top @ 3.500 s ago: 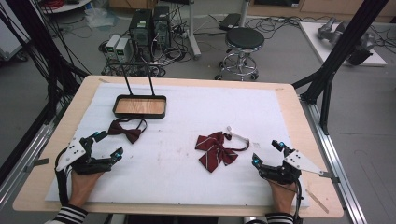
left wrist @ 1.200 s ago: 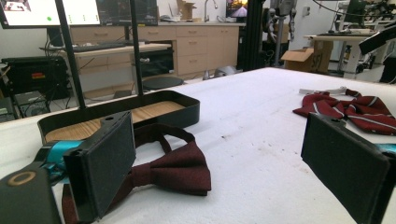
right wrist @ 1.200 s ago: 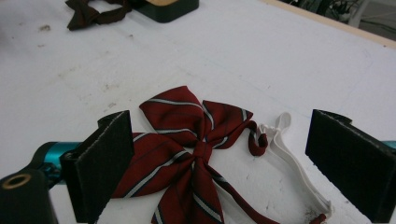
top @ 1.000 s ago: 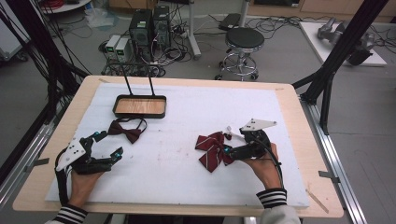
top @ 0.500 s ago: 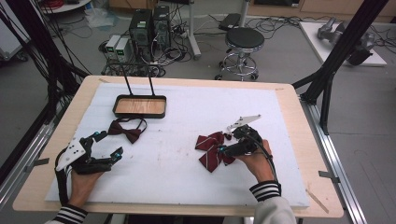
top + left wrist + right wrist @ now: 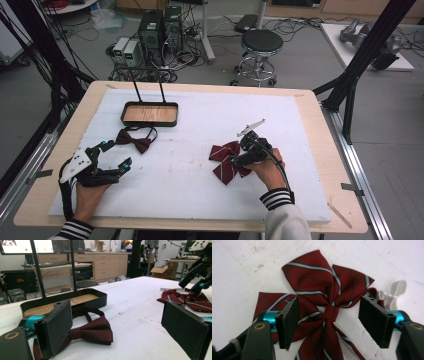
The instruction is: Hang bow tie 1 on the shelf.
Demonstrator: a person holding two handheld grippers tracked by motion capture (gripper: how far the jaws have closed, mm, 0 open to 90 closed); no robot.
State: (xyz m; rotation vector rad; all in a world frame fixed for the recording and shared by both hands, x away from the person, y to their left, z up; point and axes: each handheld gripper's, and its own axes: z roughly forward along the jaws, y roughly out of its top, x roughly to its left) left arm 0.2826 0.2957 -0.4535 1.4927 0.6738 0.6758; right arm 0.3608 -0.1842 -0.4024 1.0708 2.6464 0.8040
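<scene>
No readable writing; right gripper (image 6: 328, 322) fingers closing astride the striped bow (image 6: 322, 302); left gripper (image 6: 120, 332) fingers spread

The high view looks forward and down from above the person's side, taking in the whole table (image 6: 320, 150), the floor beyond it, and both forearms entering from the bottom. The left gripper view sits low, just above the tabletop, and faces level across it past the dark bow tie (image 6: 92, 331) and the wooden tray (image 6: 62, 302) toward the room's cabinets. The right gripper view hangs close over the striped bow tie (image 6: 322, 305), facing nearly straight down, though its exact tilt is hard to judge. All three views share the striped bow tie; the high and left gripper views also share the tray.
</scene>
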